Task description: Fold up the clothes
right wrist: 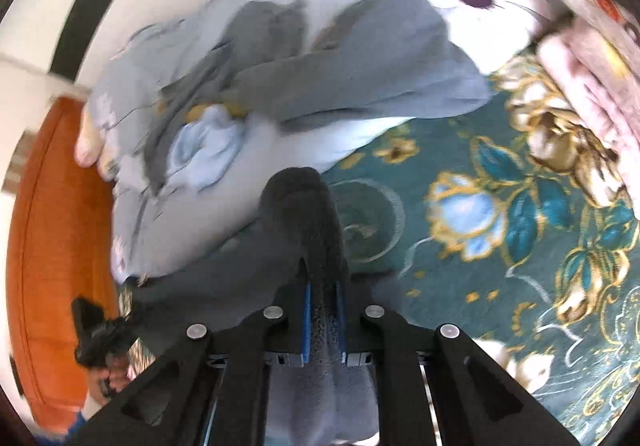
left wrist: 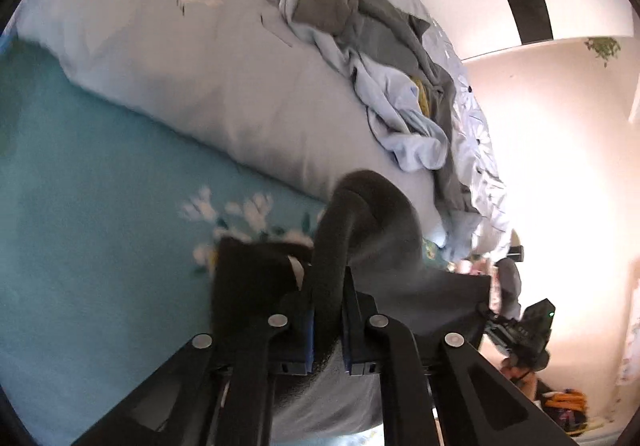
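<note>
— Two grippers, both clamped? 
— Yes. Left gripper (left wrist: 328,310): jaws closed tight on a dark grey garment (left wrist: 372,222), fold bulging up between the blue pads (left wrist: 307,334). Right gripper (right wrist: 322,310): same, closed on the same dark grey cloth (right wrist: 304,206).
— Where does the garment sit?
— Stretched between the two, over the near edge of the bed (left wrist: 100,206), above its teal floral cover (right wrist: 500,206). 
— Other clothes?
— Loose pile (left wrist: 360,30) of grey and pale blue pieces on a light duvet (left wrist: 180,58), toward the far side. Folded pink fabric (right wrist: 580,58) at the bed's right edge.
— Containers? Labels?
— No container seen. No readable writing.
— Anything else?
— Orange door (right wrist: 56,246) at left; a hand (right wrist: 112,370) on the other gripper's grip.
</note>
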The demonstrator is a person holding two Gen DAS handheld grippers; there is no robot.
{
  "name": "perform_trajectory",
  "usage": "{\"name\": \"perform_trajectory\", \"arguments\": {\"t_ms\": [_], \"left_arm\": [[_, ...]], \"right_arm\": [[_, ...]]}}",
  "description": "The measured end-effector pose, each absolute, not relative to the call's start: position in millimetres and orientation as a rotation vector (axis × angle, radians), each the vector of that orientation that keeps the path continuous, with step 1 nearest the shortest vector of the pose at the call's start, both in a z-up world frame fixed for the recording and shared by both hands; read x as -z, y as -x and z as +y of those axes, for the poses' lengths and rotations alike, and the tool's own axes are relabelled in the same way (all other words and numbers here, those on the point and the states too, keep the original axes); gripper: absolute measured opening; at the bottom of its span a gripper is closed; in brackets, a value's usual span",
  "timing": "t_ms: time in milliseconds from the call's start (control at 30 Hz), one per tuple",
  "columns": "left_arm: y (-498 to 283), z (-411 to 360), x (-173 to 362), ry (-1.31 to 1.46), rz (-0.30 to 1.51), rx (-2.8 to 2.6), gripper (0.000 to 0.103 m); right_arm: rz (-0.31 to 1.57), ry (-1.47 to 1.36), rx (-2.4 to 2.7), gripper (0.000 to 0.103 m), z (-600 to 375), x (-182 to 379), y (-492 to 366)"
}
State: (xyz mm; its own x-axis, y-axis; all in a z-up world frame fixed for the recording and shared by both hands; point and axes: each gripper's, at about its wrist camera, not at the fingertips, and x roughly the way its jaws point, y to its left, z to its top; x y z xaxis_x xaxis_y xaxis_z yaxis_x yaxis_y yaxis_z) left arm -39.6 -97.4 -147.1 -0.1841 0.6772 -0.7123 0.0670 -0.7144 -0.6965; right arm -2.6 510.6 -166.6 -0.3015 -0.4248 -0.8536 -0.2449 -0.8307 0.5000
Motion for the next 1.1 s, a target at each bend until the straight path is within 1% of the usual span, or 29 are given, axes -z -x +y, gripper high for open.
{"name": "perform_trajectory", "arguments": {"t_ms": [167, 200, 300, 400, 433, 500, 567, 633, 733, 800, 833, 900, 933, 967, 1000, 1033, 1067, 1100], "left_arm": [[55, -90, 199, 1.851, -0.846, -1.938, 0.010], [56, -91, 201, 1.854, -0.857, -1.937, 0.010], [60, -87, 185, 1.733, -0.882, -1.969, 0.010], [65, -77, 167, 1.647, -0.842, -1.997, 0.010], [66, -75, 165, 1.643, -0.820, -2.009, 0.010], [67, -73, 173, 1.671, -0.795, -2.018, 0.010], [67, -74, 196, 1.766, -0.782, -2.000, 0.010], [65, -74, 212, 1.821, -0.782, -1.987, 0.010], [69, -69, 214, 1.828, -0.771, -1.988, 0.010], [72, -65, 212, 1.843, -0.756, -1.970, 0.012], [72, -64, 208, 1.841, -0.749, -1.965, 0.013], [71, -64, 199, 1.810, -0.759, -1.947, 0.016], [69, -65, 195, 1.803, -0.765, -1.932, 0.025], [66, -66, 192, 1.801, -0.769, -1.923, 0.038], [61, -68, 189, 1.796, -0.771, -1.919, 0.046], [56, -73, 185, 1.787, -0.770, -1.924, 0.060], [50, -77, 182, 1.776, -0.770, -1.933, 0.072], [42, -81, 182, 1.766, -0.774, -1.937, 0.078]], "right_arm": [[-0.852, -1.931, 2.214, 0.010, 511, 211, 7], [-0.857, -1.918, 2.224, 0.010, 513, 210, 7], [-0.861, -1.827, 2.263, 0.010, 516, 194, 11], [-0.831, -1.764, 2.309, 0.010, 514, 181, 12], [-0.819, -1.788, 2.306, 0.010, 514, 186, 11], [-0.798, -1.860, 2.289, 0.010, 513, 199, 9], [-0.832, -1.943, 2.241, 0.010, 514, 222, 7], [-0.841, -1.947, 2.240, 0.010, 515, 226, 4], [-0.829, -1.941, 2.234, 0.010, 514, 222, 5], [-0.823, -1.924, 2.223, 0.011, 512, 216, 5], [-0.819, -1.915, 2.217, 0.014, 511, 213, 5], [-0.822, -1.890, 2.204, 0.015, 510, 207, 2], [-0.827, -1.874, 2.197, 0.024, 510, 203, -1], [-0.826, -1.855, 2.190, 0.031, 510, 198, -6], [-0.846, -1.835, 2.179, 0.048, 511, 196, -13], [-0.865, -1.815, 2.167, 0.059, 512, 193, -21], [-0.884, -1.796, 2.156, 0.063, 513, 191, -28], [-0.905, -1.783, 2.139, 0.066, 515, 191, -35]]}}
